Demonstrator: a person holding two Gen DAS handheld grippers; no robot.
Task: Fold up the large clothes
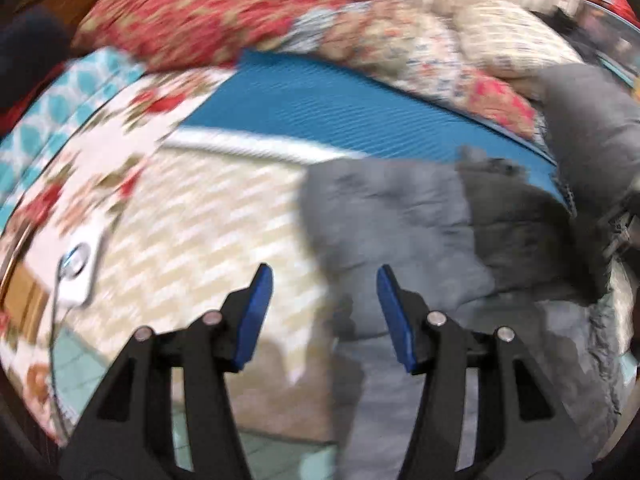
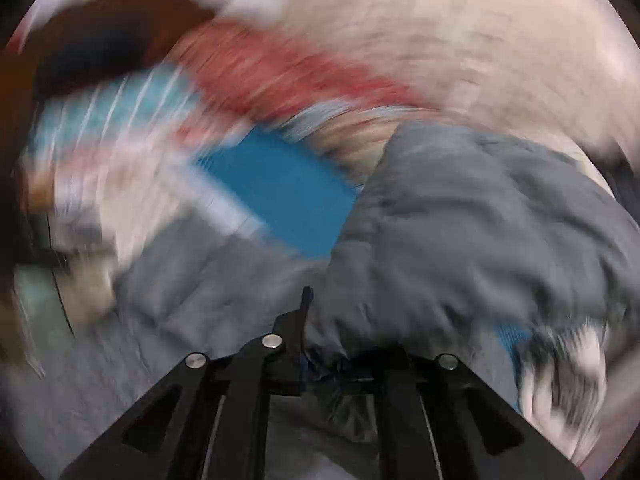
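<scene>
A large grey garment [image 1: 392,216] lies crumpled on the bed, partly over a blue mat [image 1: 320,108]. My left gripper [image 1: 325,280] is open and empty, above the garment's left edge. In the right wrist view, which is heavily blurred, my right gripper [image 2: 328,320] is shut on a bunch of the grey garment [image 2: 460,220], which drapes over the right finger and hides it. Only the left finger [image 2: 306,304] shows. The blue mat [image 2: 280,196] shows beyond.
A beige patterned bedsheet [image 1: 192,216] covers the bed. A red floral quilt [image 1: 200,12] and pillows [image 1: 512,40] lie heaped at the back. A white device with a cable [image 1: 76,276] lies at the left. Tiled floor [image 1: 80,368] shows below the bed edge.
</scene>
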